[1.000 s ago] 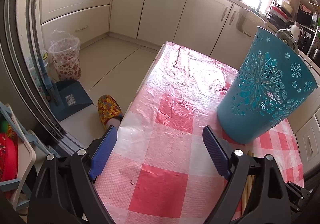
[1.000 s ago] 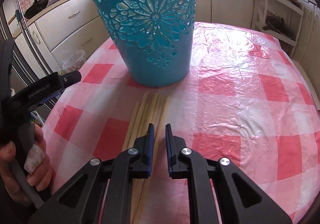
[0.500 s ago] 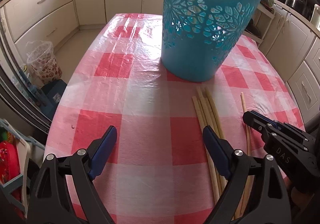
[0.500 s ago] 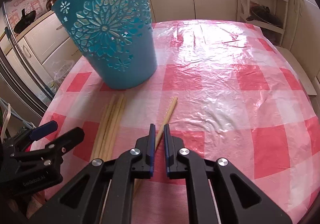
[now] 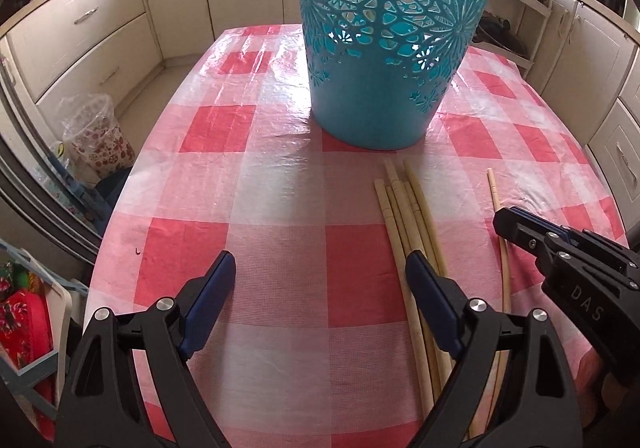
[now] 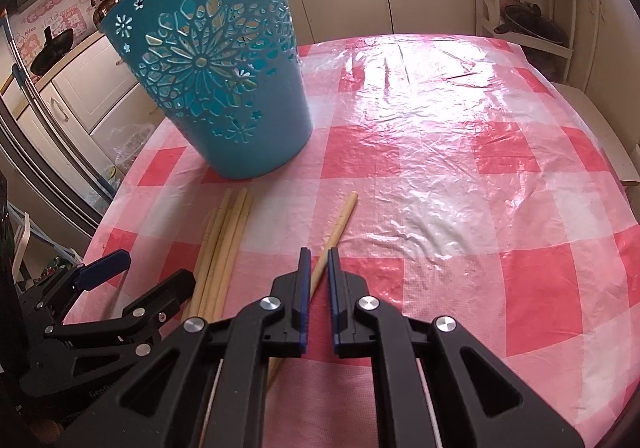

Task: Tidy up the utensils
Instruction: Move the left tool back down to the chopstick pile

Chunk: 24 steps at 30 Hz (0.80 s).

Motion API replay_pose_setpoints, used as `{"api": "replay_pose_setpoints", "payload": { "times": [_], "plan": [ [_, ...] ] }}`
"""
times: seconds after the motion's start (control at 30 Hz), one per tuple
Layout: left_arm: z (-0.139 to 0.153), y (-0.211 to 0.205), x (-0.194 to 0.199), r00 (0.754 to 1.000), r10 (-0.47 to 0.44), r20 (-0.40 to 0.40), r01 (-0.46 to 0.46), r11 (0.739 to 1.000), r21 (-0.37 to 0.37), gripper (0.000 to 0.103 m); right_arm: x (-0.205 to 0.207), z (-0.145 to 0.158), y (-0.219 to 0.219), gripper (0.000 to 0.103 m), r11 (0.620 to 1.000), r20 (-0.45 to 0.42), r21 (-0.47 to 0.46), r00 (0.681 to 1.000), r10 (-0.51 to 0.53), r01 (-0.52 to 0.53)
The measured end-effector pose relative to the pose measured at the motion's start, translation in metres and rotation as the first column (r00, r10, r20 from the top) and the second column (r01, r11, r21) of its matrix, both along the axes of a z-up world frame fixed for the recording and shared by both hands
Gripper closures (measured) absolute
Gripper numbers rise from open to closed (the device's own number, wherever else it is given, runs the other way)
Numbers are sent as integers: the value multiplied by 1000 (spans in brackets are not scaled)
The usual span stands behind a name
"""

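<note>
Low in the centre of the right wrist frame, a single chopstick (image 6: 335, 233) lies slanted on the checked tablecloth (image 6: 460, 184), its near end passing under the right gripper (image 6: 319, 262), whose jaws are clenched almost together; whether they pinch the stick cannot be told. To the left a bundle of chopsticks (image 6: 224, 244) lies just below the teal basket (image 6: 224, 88), which stands upright at upper left. In the left wrist frame the left gripper (image 5: 320, 268) is released wide over bare cloth, the bundle by its right finger.
</note>
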<state>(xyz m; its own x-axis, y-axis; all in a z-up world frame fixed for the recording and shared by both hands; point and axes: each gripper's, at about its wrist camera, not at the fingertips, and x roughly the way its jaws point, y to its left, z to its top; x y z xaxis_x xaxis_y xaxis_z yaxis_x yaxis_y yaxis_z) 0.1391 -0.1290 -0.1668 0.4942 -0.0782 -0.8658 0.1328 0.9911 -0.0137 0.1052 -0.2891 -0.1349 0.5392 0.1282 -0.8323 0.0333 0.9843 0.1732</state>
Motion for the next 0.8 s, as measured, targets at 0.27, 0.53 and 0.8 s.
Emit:
{"api": "replay_pose_setpoints", "payload": {
  "times": [0.27, 0.53, 0.8],
  "plan": [
    [-2, 9, 5, 999, 35, -22, -34, 999, 6, 20, 1, 1, -1, 93, 1000, 2, 1, 1000, -4, 4],
    [-1, 0, 2, 999, 27, -27, -28, 999, -23, 20, 1, -1, 0, 93, 1000, 3, -3, 1000, -7, 7],
    [-4, -9, 4, 1000, 15, -15, -14, 999, 33, 21, 1, -1, -1, 93, 1000, 3, -3, 1000, -5, 5]
  ]
}}
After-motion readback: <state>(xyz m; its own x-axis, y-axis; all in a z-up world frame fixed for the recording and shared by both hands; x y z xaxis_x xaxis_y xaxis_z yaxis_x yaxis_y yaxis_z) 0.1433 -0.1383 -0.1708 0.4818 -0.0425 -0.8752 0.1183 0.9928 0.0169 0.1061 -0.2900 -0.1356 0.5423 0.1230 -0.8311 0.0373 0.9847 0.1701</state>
